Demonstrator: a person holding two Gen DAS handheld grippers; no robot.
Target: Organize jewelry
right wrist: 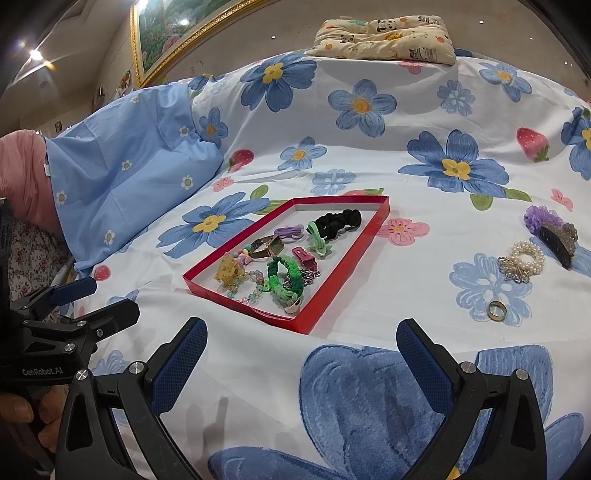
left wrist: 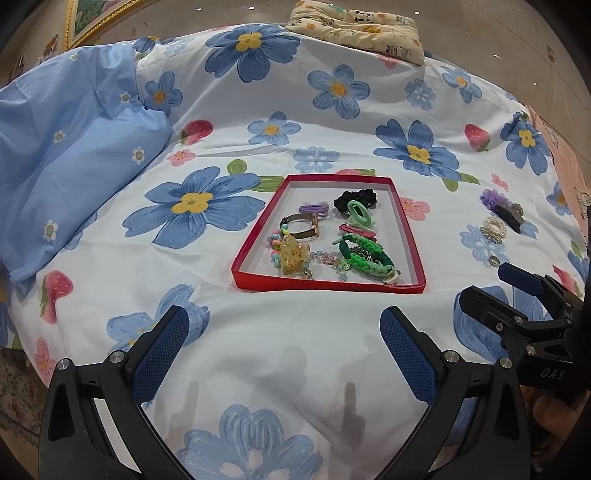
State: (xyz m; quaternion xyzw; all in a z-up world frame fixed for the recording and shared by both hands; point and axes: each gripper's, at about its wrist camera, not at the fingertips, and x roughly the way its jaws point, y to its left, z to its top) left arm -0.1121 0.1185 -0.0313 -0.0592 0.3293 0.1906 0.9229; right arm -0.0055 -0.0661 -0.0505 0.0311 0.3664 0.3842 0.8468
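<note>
A red tray lies on the flowered bedspread and holds several pieces: a black scrunchie, a green braided bracelet, a yellow claw clip, a watch. Right of the tray lie a pearl bracelet, a gold ring, a dark hair clip and a purple scrunchie. My left gripper is open and empty, near the tray's front edge. My right gripper is open and empty, in front of the tray and ring.
A blue pillow lies at the left. A panda-print cushion sits at the bed's far end. The right gripper shows at the right edge of the left wrist view; the left gripper shows at the left edge of the right wrist view.
</note>
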